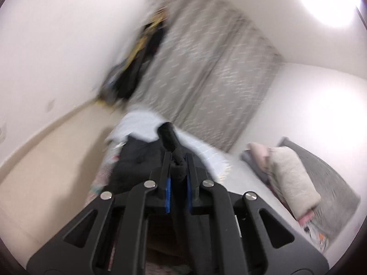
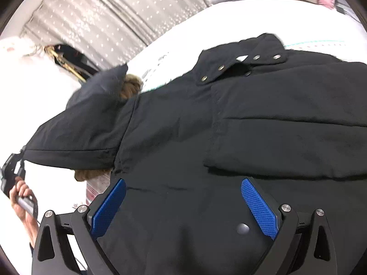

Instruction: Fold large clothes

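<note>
A bulky black padded coat with metal snap studs along its collar flap (image 2: 240, 123) lay spread over the white-sheeted bed (image 2: 183, 34), its fur-trimmed hood (image 2: 96, 119) lifted clear of the mattress toward the left. The left hand-held gripper (image 1: 177, 160) had its blue-padded fingers drawn narrow around a bunched roll of that dark fabric; in the right wrist view the same tool showed at the frame's left edge with the person's hand (image 2: 21, 197) around it, seemingly at the hood's end. The right hand-held gripper (image 2: 183, 197) hovered low over the coat's body with its blue pads (image 2: 259, 206) set wide apart, gripping nothing; whether they touched the cloth I cannot tell.

The step in hand looked to be an early fold: bringing the hood over onto the coat's body. The next move would call for carrying the pinched hood across and laying it flat on the chest, while the right tool either pressed the body to stop it sliding or closed on a hem. A grey patterned curtain (image 1: 206, 68) hung behind the bed, and rolled bedding (image 1: 291, 178) lay well apart from the coat
</note>
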Demonstrator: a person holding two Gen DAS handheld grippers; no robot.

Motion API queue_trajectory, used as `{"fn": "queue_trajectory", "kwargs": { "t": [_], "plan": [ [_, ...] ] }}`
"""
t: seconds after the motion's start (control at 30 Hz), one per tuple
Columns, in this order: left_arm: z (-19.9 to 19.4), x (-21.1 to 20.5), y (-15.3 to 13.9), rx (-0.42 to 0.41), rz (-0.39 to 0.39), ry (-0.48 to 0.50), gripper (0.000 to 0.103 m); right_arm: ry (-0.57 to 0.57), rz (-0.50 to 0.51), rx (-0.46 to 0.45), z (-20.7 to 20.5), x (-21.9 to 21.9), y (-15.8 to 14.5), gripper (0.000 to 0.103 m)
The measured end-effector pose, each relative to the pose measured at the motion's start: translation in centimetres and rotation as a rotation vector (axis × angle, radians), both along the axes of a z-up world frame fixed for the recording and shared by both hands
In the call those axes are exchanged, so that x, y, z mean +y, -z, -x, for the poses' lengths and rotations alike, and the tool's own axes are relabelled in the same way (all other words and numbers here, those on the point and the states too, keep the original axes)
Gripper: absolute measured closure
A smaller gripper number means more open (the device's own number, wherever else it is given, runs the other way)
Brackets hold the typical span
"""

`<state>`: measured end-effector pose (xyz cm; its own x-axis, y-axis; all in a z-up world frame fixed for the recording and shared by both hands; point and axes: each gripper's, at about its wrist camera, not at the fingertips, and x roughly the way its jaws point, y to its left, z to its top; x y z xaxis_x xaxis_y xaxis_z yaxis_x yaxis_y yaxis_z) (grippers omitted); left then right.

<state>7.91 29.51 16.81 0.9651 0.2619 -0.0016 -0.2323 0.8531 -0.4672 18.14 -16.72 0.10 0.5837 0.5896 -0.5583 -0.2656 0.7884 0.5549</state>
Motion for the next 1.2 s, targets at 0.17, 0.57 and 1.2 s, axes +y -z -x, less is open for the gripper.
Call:
{"fn": "queue_trajectory", "kwargs": {
  "t": [0.17, 0.57, 1.2],
  "plan": [
    [-0.4, -12.0, -3.0, -0.032, -0.143, 0.210, 0.091, 0.094, -0.052, 0.014, -0.4, -5.8, -0.3, 0.001],
    [-8.1, -33.7, 7.6, 0.430, -0.425, 0.701, 0.044, 0.241, -0.222, 0.115, -2.3, -15.2, 2.4, 0.001],
    [-6.2, -18.3, 18.4, 0.783, -0.329, 0.403, 0.044, 0.196, 0.113, 0.107, -6.4, -7.1, 5.7, 0.093]
  ]
}}
